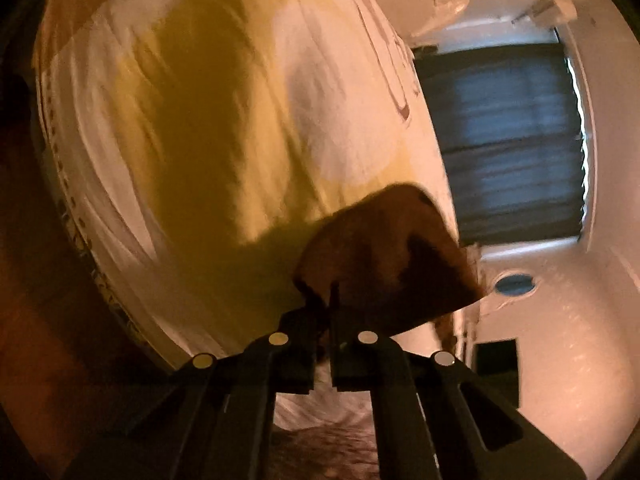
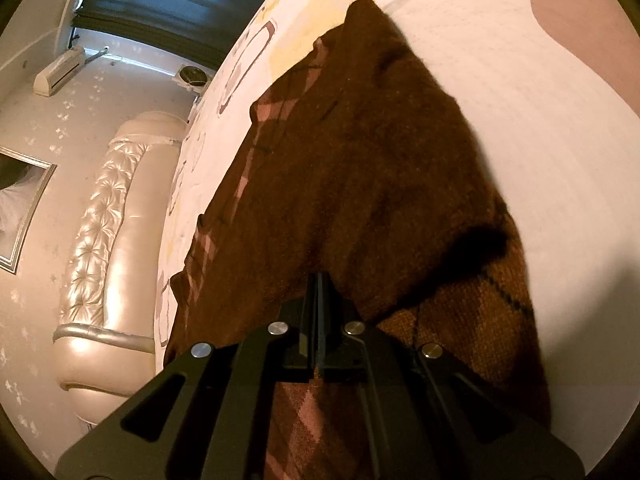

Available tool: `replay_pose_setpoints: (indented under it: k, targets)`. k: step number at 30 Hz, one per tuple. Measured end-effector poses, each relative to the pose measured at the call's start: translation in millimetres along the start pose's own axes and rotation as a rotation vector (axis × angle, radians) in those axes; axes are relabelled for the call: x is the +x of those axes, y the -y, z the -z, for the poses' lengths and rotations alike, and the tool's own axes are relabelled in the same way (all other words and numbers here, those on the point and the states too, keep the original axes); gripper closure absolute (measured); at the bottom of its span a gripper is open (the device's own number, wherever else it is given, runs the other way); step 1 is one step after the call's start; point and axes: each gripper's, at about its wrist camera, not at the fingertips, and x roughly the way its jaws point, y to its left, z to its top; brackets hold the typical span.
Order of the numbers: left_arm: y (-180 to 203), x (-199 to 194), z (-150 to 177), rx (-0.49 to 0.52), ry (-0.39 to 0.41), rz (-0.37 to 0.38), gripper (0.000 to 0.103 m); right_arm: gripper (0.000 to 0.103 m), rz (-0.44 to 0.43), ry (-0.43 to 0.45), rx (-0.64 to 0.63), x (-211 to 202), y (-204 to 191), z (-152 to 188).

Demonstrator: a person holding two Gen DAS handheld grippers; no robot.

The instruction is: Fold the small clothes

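Observation:
A small dark brown knit sweater (image 2: 352, 168) with a pink and orange argyle pattern lies spread on the pale patterned bedsheet (image 2: 540, 128). My right gripper (image 2: 319, 280) is shut on the sweater's near edge, fabric pinched between its jaws. In the left wrist view my left gripper (image 1: 325, 300) is shut on a brown corner of the sweater (image 1: 384, 256), which it holds lifted above the bedsheet (image 1: 192, 128). That view is blurred.
A cream tufted headboard (image 2: 108, 216) runs along the bed's left side. Dark curtains (image 1: 504, 132) cover a window, an air conditioner (image 2: 60, 68) hangs on the wall, and a framed picture (image 2: 20, 208) sits at the far left.

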Motion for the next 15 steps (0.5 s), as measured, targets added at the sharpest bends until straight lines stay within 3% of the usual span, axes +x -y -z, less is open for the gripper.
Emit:
replay_pose_setpoints:
  k: [8, 15]
  targets:
    - [89.3, -57.0, -30.3, 0.126, 0.073, 0.039, 0.099, 0.103, -0.013, -0.001, 0.008, -0.3, 1.6, 0.1]
    - [209.3, -52.3, -16.7, 0.246, -0.006, 0.085, 0.099, 0.103, -0.028, -0.010, 0.018, -1.0, 4.2, -1.0]
